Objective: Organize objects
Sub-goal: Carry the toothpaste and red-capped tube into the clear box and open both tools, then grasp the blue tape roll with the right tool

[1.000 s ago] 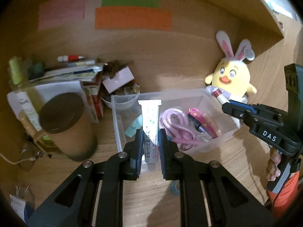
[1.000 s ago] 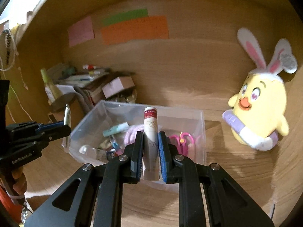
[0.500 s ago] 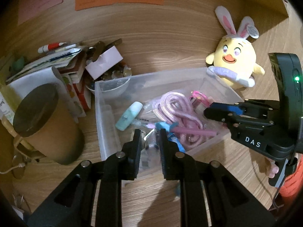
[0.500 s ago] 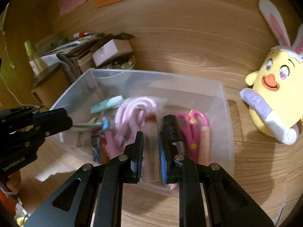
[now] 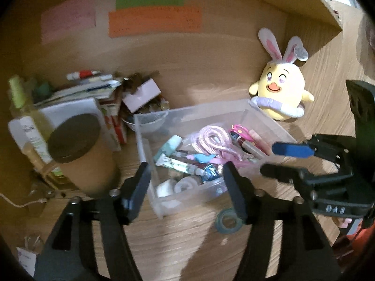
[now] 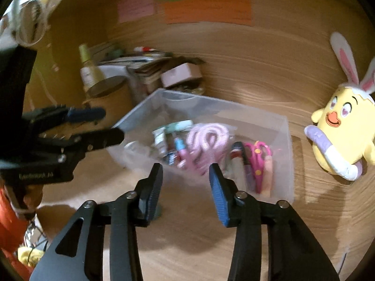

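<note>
A clear plastic bin stands on the wooden desk. In it lie a white tube, a pink cord, pink scissors and a red-capped stick. My left gripper is open and empty just in front of the bin's near wall. My right gripper is open and empty, also before the bin. In the left wrist view the right gripper shows at the right, open. In the right wrist view the left gripper shows at the left, open.
A yellow bunny plush sits right of the bin. A brown lidded cup, stacked books and papers, a bottle and a small pink box crowd the left. A tape roll lies on the desk before the bin.
Both grippers lowered their items into the bin, opened and drew back. The white tube and the red-capped stick now lie in the bin.
</note>
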Available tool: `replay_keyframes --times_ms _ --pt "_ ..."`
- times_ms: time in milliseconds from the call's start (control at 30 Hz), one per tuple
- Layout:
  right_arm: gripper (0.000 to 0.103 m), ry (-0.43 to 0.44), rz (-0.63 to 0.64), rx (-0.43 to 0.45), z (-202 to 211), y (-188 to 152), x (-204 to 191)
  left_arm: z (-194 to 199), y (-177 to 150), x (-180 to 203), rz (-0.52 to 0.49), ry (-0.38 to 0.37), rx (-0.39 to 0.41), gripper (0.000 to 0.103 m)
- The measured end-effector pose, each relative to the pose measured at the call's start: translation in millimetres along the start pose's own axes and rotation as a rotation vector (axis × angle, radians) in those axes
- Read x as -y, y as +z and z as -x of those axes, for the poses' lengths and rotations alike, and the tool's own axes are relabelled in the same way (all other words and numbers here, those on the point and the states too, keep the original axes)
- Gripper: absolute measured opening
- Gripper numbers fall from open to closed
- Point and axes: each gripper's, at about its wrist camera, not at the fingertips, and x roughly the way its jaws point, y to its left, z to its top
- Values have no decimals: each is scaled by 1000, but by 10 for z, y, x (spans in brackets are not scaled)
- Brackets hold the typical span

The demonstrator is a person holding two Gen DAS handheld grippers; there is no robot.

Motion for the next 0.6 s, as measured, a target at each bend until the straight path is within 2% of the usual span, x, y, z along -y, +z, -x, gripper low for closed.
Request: replay_keyframes --times_ms 200,467,500,533,600 --pt "47 60 54 -55 -119 -182 -308 171 -180 -70 7 12 16 82" --pt "45 59 96 -192 -563 -423 -496 70 -546 -158 31 14 -67 82" --pt "42 57 94 -199 -601 -441 -495 52 -580 -161 34 10 -75 80" --pt "35 51 94 -205 -627 -452 -496 28 -616 -160 36 3 -85 78" --pt "35 46 91 -203 -645 -455 -492 -25 -678 -142 31 -7 -109 63"
